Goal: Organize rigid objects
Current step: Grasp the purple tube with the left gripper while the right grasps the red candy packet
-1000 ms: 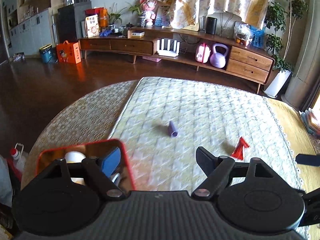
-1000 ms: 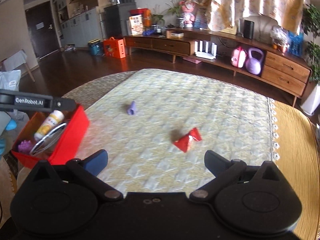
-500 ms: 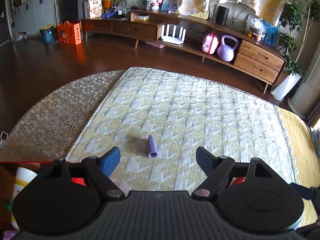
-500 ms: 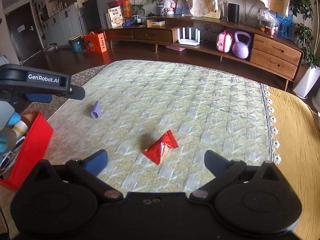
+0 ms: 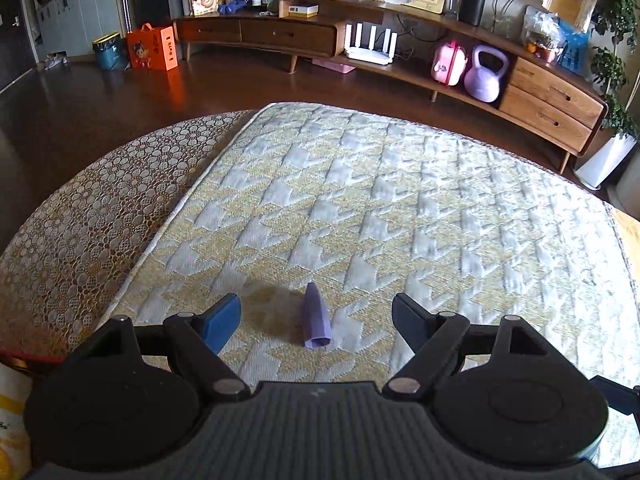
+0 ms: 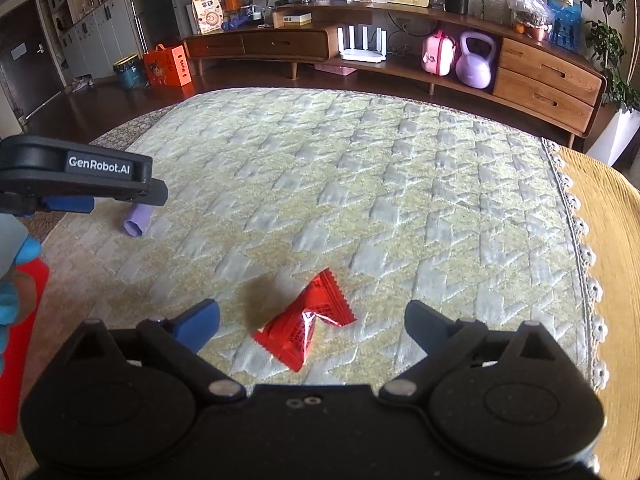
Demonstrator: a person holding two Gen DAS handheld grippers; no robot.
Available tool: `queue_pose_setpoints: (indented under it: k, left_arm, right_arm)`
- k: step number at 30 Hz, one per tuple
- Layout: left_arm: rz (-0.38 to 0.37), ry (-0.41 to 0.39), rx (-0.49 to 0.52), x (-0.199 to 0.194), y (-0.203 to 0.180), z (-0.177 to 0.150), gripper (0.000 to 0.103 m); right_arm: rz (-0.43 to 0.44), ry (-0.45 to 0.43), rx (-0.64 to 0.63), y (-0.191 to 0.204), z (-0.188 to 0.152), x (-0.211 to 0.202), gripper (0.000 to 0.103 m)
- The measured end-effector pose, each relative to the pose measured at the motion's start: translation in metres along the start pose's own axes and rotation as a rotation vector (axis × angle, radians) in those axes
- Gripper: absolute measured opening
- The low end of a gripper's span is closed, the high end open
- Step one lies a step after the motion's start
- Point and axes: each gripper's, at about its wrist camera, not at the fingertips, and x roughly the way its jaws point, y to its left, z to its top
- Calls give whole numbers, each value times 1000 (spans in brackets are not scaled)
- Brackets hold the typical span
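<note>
A small purple tube lies on the quilted cloth, its open end toward me. My left gripper hangs open just over it, one finger on each side, the pads clear of it. In the right wrist view the same purple tube shows at the left, under the left gripper. A red foil packet lies crumpled in front of my right gripper, which stands open with the packet between its fingers and untouched.
A red bin sits at the table's left edge, beside a blue-gloved hand. The patterned tablecloth drops off at the left, and a yellow mat lies at the right. A wooden sideboard stands beyond.
Both grippers have dropped and moved forward. The purple tube now lies between the left fingers and the red packet between the right fingers. The red bin has slid out of the left view.
</note>
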Motion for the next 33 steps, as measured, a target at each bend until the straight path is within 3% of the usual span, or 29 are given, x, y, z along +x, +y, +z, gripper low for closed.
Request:
queue_pose_setpoints:
  k: [8, 12, 15, 21, 23, 26, 33]
  left_arm:
    - [25, 12, -7, 17, 1, -2, 79]
    - [20, 28, 10, 21, -1, -6, 52]
    - [25, 11, 19, 19, -4, -10, 39]
    - [12, 3, 27, 13, -6, -11, 16]
    - [14, -5, 27, 10, -6, -11, 15]
    - [2, -11, 24, 4, -5, -11, 15]
    - [-23, -7, 26, -16, 0, -15, 15]
  right_arm:
    - [-16, 4, 13, 2, -1, 10, 91]
    - [-43, -3, -11, 9, -1, 12, 85]
    - [-68, -9, -30, 14, -4, 11, 77]
    - [-90, -21, -31, 14, -3, 7, 51]
    - [-86, -22, -29, 14, -4, 5, 39]
    - [-66, -20, -27, 11, -5, 2, 30]
    - [-4, -35, -3, 8, -11, -16, 23]
